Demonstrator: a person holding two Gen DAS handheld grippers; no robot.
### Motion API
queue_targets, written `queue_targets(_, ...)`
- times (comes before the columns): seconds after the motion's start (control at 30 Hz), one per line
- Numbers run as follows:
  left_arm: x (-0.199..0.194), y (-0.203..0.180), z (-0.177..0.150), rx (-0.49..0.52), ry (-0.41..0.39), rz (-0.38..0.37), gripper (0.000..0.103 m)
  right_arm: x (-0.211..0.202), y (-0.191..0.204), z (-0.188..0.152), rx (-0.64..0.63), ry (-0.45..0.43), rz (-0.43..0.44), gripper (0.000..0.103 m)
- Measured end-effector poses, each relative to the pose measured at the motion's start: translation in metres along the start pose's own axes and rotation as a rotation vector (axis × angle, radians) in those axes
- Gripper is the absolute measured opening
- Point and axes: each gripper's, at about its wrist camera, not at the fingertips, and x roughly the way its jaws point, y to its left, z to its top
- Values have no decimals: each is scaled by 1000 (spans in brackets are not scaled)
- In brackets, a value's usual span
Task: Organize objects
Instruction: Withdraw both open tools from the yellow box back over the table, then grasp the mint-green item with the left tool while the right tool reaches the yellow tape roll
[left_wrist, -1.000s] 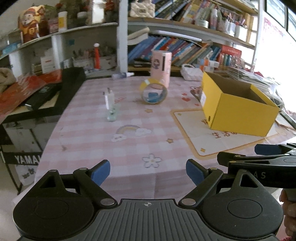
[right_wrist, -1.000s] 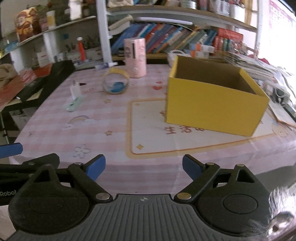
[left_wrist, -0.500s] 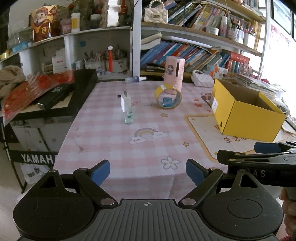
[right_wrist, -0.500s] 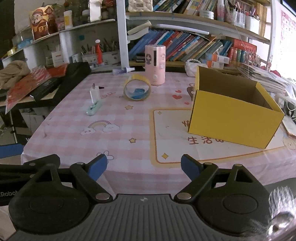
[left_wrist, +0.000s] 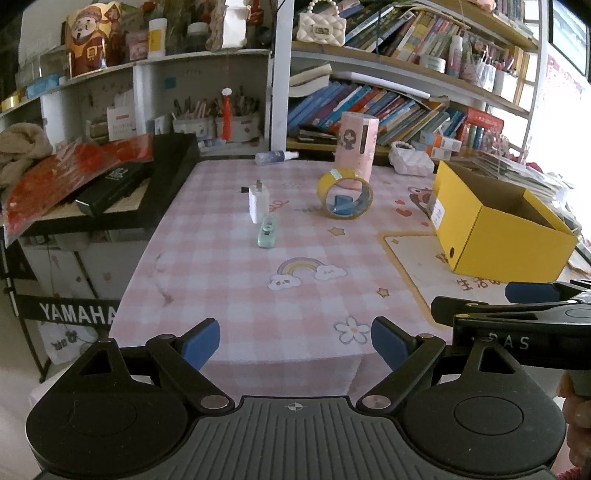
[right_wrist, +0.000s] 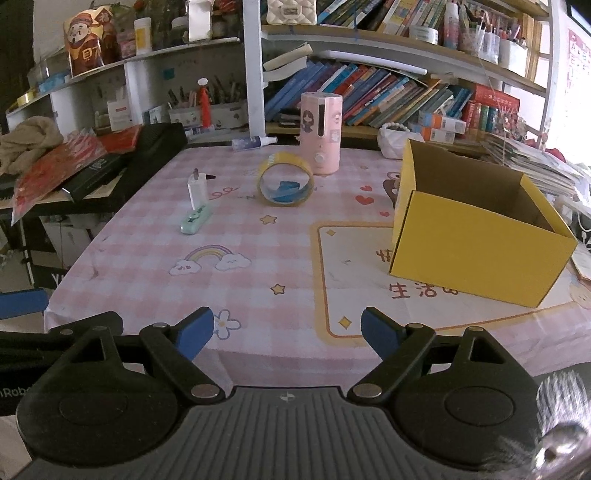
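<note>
From the left wrist, my left gripper (left_wrist: 294, 341) hung empty, fingers spread wide, near the desk (left_wrist: 229, 280) edge; the upright charger (left_wrist: 258, 202) could topple if nudged. From the right wrist, my right gripper (right_wrist: 286, 332) gaped empty; the tape roll (right_wrist: 286, 184), on edge left of the yellow box (right_wrist: 476, 240), might roll.

Pink checked tablecloth (right_wrist: 295, 258) (rainbow print), yellow box (right_wrist: 480, 266), yellow tape roll (right_wrist: 286, 183).

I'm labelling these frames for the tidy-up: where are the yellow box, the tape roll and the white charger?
yellow box (right_wrist: 476, 254), right wrist view, on its front wall.
tape roll (left_wrist: 325, 184), left wrist view, on the yellow outer band, left side.
white charger (left_wrist: 258, 203), left wrist view, on its white body.
</note>
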Motion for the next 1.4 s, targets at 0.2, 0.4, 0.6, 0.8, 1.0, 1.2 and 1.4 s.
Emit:
queue_targets(0.2,19,2,10,4,13,7,91,19,-2,10,0,14,5,88)
queue_targets(0.4,44,5,23,-26,30,15,91,45,-4,26,-19,33,10,88)
queue_targets(0.6,73,4,39,-40,37,20,91,74,-12,45,-31,50,16,88)
queue_targets(0.8,101,4,59,-65,45,45,88,103,-23,72,-43,31,25,88)
queue_targets(1.0,132,3,78,-52,61,71,79,137,-28,102,-62,7,47,90)
queue_targets(1.2,169,5,91,-29,95,116,70,175,-31,127,-72,4,67,93)
queue_targets(1.4,205,9,101,-29,138,131,49,210,-31,145,-89,16,91,98)
